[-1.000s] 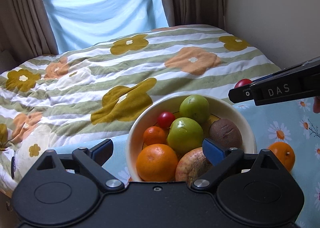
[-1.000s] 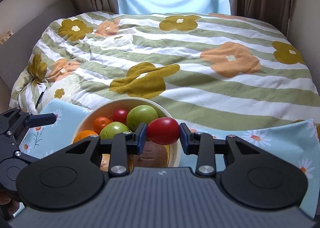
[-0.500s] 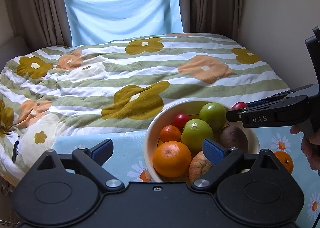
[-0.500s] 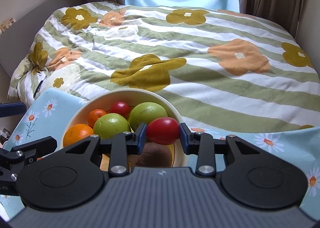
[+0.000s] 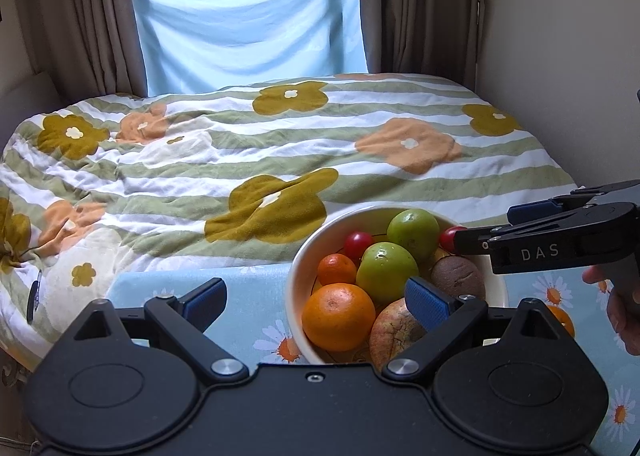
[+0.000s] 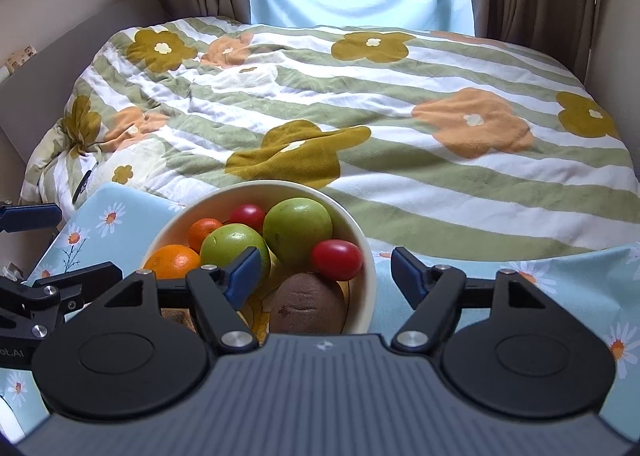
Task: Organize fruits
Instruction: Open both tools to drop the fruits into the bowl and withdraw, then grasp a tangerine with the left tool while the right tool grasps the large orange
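Right gripper (image 6: 320, 274): jaws just opened wide, empty.
Small red tomato (image 6: 337, 259): lay in cream ceramic bowl (image 6: 366, 276), near rim.
Left gripper (image 5: 316, 302): wide, empty.
Risk: tomato could roll; rim snag on retreat.

A cream round bowl (image 6: 366, 252) holds green, red, orange and brown fruits. The cloth (image 6: 568, 276) beneath is pale blue with daisies; the bed quilt (image 6: 400, 104) is green-and-white striped with ochre and peach flowers.

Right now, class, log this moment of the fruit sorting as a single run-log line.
step: drop | right gripper: jaws just opened, empty | oval red tomato: lying in cream round bowl | left gripper: open, empty | small orange tangerine: outside bowl
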